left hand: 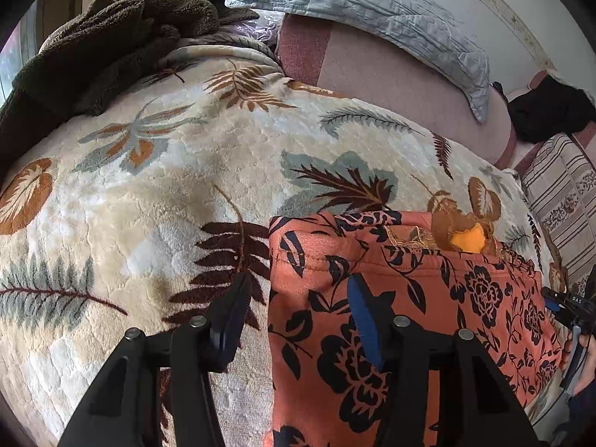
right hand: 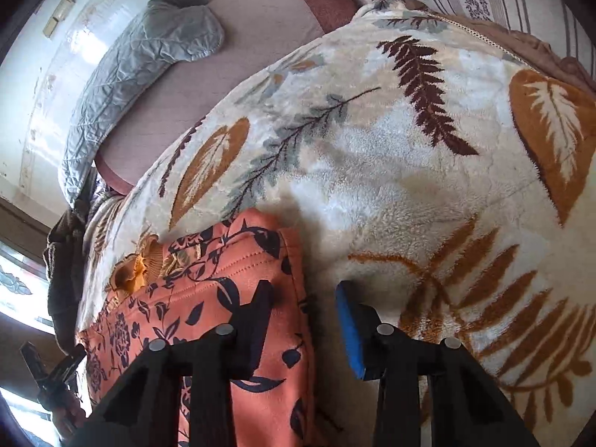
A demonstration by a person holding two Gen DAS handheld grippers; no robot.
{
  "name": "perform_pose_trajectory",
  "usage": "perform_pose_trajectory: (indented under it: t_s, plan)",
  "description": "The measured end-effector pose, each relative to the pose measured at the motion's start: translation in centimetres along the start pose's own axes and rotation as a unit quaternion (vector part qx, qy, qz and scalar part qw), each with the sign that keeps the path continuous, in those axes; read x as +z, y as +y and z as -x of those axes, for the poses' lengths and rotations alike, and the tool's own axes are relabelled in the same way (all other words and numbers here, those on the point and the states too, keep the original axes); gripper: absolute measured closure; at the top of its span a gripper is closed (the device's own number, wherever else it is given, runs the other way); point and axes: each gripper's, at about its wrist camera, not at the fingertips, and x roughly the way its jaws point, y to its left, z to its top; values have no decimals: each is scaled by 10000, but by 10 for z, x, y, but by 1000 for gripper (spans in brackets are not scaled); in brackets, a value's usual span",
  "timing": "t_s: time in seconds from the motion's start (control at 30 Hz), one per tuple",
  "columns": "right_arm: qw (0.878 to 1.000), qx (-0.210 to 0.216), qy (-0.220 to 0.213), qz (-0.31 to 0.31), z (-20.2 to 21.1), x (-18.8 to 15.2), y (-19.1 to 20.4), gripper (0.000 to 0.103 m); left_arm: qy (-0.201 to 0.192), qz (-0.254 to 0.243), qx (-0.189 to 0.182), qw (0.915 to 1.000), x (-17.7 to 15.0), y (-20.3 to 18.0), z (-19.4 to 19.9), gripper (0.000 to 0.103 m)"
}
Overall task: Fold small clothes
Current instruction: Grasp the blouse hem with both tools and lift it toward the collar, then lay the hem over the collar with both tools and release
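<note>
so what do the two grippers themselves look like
Both are matte black plastic with angular triangular cut-outs and round silver pivot pins. The left gripper and right gripper carry ribbed blue finger pads. White "DAS" lettering marks the right one's body. No cables or sleeves show.

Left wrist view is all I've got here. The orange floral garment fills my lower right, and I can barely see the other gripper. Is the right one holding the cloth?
Observer: No. The right gripper is open, straddling the orange floral garment at its edge.
Operator: What lies beside that edge?
Observer: Bare leaf-print blanket; one blue-padded finger is over it.
Operator: Anything on the wall over there?
Observer: A pale switch plate, above the grey quilted pillow.
</note>
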Motion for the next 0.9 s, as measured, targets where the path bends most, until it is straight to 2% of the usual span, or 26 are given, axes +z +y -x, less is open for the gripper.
perform_pose_trajectory:
  t_s: [0.1,0.13,0.17,0.2,0.23,0.27,0.3,0.4,0.5,0.6,0.7,0.73,0.8,0.83,0.9]
  plan:
    - [9998,136,157,73,-5,4,2,63,84,-125,43,9999,7,-3,-9,48]
    - [9997,134,192,99,-7,5,4,59,95,-149,86,9998,8,-3,-11,48]
    - [9996,144,210,117,-10,5,4,48,106,-182,114,9997,9,-4,-14,52]
    - [9994,197,258,139,-14,5,6,47,155,-230,148,9995,10,-4,-17,67]
    - [9993,160,275,174,-16,6,7,49,266,-295,208,9990,11,-5,-20,97]
    - [9995,110,229,206,-15,6,9,64,267,-278,257,9989,12,-5,-20,97]
    - [9994,64,200,271,-13,5,12,96,168,-247,270,9992,12,-5,-15,97]
    - [9973,-253,-47,683,6,4,30,97,-221,-343,352,9985,13,-11,9,97]
    - [9941,-266,-429,963,35,9,50,97,-609,-391,209,9972,21,-17,35,97]
    - [9891,-344,-812,1179,52,22,66,97,-840,-494,270,9949,34,-22,39,97]
    - [9905,-385,-816,1036,34,39,65,97,-734,-304,412,9960,44,-13,13,97]
    - [9917,-402,-748,964,21,45,62,97,-583,-216,404,9973,46,-9,-2,97]
    - [9953,-448,-333,791,-14,49,54,96,-46,-195,568,9982,43,-4,-36,94]
    - [9961,-524,-137,695,-30,47,48,93,92,-195,689,9974,40,-1,-47,91]
    - [9965,-595,101,571,-48,38,41,93,103,-184,762,9969,35,1,-49,80]
